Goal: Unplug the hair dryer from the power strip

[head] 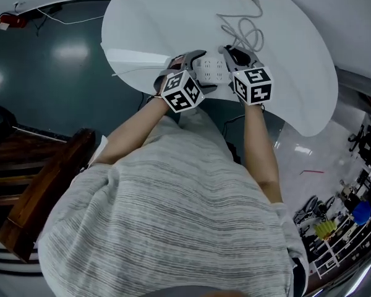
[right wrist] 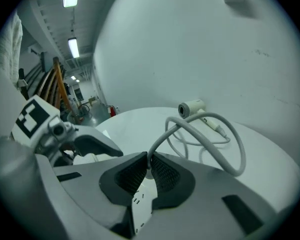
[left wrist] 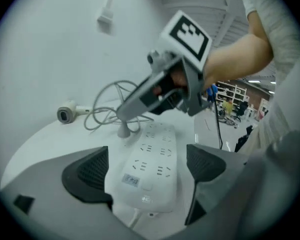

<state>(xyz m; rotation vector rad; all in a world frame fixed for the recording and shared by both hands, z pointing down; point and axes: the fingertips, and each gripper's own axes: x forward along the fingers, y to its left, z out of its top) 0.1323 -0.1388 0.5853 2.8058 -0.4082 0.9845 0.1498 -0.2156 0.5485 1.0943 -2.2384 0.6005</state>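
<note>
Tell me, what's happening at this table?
A person holds a gripper in each hand at a white table. The left gripper is open, its jaws on either side of the power strip. The right gripper is shut on the plug at the strip's far end, which looks not yet pulled out. Its cord loops away to the hair dryer, lying farther back on the table.

i count one hair dryer (right wrist: 191, 108), one grey cord (right wrist: 241, 152), one power strip (left wrist: 152, 164), one table (head: 173, 17), two grippers: left gripper (left wrist: 146, 170), right gripper (right wrist: 149, 170).
</note>
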